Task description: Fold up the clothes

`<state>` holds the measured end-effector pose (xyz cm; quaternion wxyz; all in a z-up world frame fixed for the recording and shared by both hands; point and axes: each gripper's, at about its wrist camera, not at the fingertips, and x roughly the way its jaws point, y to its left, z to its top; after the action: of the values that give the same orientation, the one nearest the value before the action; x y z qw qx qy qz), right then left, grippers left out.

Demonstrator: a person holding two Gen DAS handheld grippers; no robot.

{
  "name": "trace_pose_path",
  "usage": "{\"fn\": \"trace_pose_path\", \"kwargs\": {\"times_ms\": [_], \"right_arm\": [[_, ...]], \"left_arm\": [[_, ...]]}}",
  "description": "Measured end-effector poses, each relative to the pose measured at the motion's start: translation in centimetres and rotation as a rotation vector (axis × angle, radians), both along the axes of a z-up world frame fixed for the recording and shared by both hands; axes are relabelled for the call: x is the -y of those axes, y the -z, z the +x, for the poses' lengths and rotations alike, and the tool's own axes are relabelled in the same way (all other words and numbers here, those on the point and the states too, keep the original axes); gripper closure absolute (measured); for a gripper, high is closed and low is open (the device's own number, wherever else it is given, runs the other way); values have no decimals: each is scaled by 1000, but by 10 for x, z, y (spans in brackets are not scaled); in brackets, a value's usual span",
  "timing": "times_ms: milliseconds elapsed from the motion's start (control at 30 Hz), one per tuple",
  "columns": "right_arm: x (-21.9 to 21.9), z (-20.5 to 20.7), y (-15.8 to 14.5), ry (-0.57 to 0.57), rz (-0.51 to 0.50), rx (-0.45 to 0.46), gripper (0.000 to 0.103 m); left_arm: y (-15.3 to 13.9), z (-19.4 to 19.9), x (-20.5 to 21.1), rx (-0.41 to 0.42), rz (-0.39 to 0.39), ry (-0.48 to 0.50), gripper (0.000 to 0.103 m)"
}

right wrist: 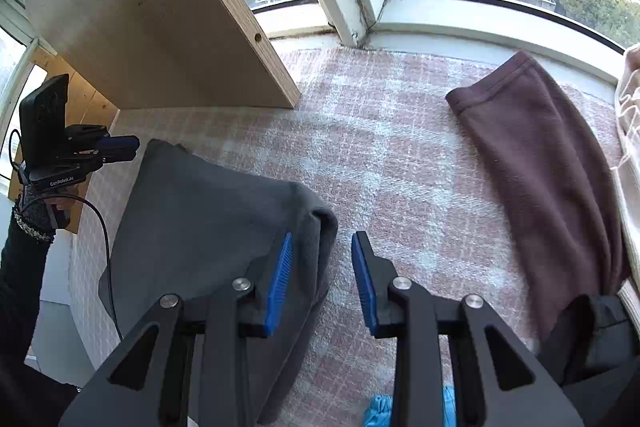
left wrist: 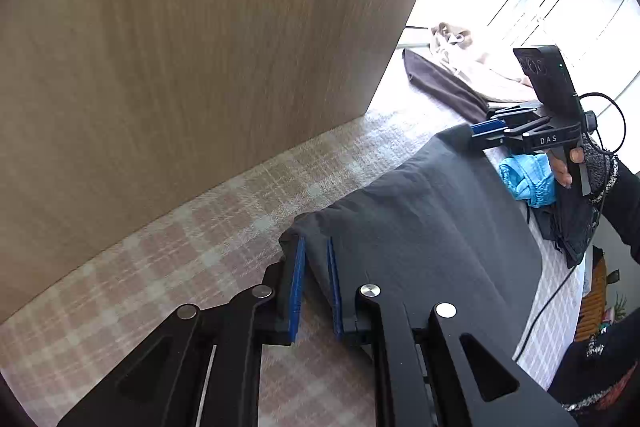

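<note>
both grippers, left gripper (left wrist: 316, 291) and right gripper (right wrist: 322, 279), straddle the grey garment (left wrist: 420, 223) corners with jaws parted; close evenly before lifting off the checked cover (right wrist: 380, 147).

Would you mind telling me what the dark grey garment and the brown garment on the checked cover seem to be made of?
The dark grey garment looks like a matte knit, perhaps cotton jersey: fine ribbed texture, soft rolled folds. The brown garment looks like fleece or brushed knit: fuzzy nap, stitched hem. The checked cover appears coarsely woven.

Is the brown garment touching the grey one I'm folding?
No. In the right wrist view the brown garment lies apart from the grey garment, with bare checked cloth between them.
</note>
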<state>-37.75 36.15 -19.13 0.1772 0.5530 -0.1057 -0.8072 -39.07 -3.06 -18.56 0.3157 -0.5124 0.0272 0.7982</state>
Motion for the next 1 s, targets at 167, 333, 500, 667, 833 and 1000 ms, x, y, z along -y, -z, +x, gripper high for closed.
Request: {"fn": "trace_pose_path", "kwargs": {"times_ms": [167,333,500,667,833,1000], "right_arm": [[-8,69,-35,-61,-145,-60,68],[14,156,-22,-120,-76,-114,54],[59,194,19,-263,77,-97,54],[79,198,33,-379,131,-147,54],[76,182,29,-425,107,-183,54],[84,178,8,-561,87,-220,54]], "left_arm": [[-39,77,28,-24,60,88,76],[-2,152,8,59,24,205,68],[42,176,-17,78,-65,204,68],[51,173,-25,66,-51,192,68],[54,167,-37,61,-17,212,72],[43,160,-28,68,56,186,84]]}}
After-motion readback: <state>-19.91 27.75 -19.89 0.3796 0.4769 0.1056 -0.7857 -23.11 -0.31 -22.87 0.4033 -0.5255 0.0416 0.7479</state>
